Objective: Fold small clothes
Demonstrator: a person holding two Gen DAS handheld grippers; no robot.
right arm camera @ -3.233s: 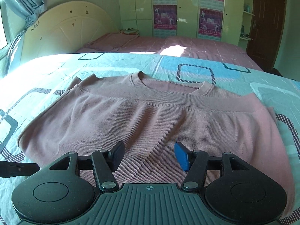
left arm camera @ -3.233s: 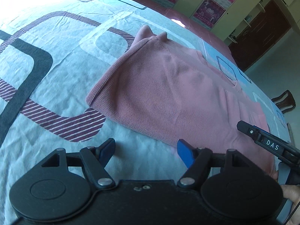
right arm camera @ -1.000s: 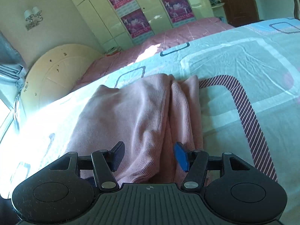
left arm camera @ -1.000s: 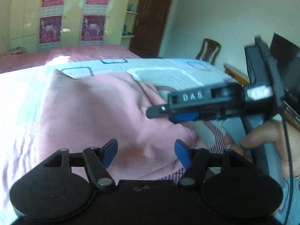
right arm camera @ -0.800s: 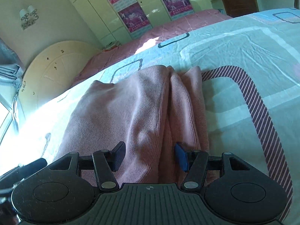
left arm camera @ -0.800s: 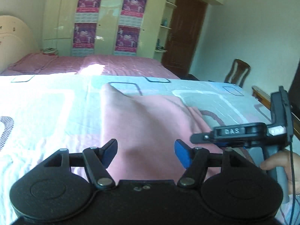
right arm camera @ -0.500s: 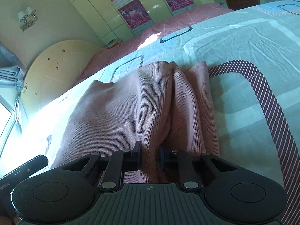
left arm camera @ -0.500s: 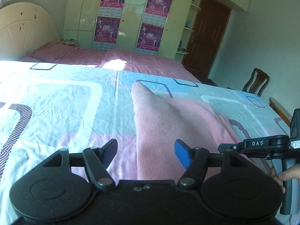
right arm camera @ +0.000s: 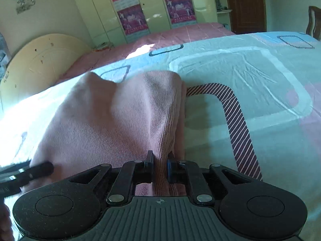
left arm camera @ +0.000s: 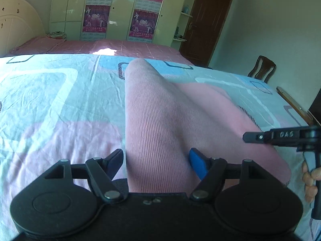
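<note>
A pink knit sweater (left arm camera: 170, 116) lies folded on the patterned bedspread (left arm camera: 50, 100). My left gripper (left arm camera: 155, 161) sits at the near end of its left folded edge. Its jaws are opening with the fabric between them, and the pads do not press it. My right gripper (right arm camera: 160, 164) is shut on a bunched ridge of the sweater (right arm camera: 120, 120) at its near right edge. The right gripper (left arm camera: 280, 136) also shows at the right of the left wrist view, held by a hand (left arm camera: 311, 176). In the right wrist view, the left gripper's finger (right arm camera: 30, 170) pokes in at the lower left.
A second bed with a pink cover (left arm camera: 100, 46) lies behind, with a cream headboard (right arm camera: 40, 60) at the left. Wardrobe doors with posters (left arm camera: 96, 18) line the back wall. A dark door (left arm camera: 204, 24) and a wooden chair (left arm camera: 262, 68) stand to the right.
My right gripper closed on the sweater's near edge and now pinches a ridge of it. My left gripper swung across the sweater, whose left fold now lies between its jaws.
</note>
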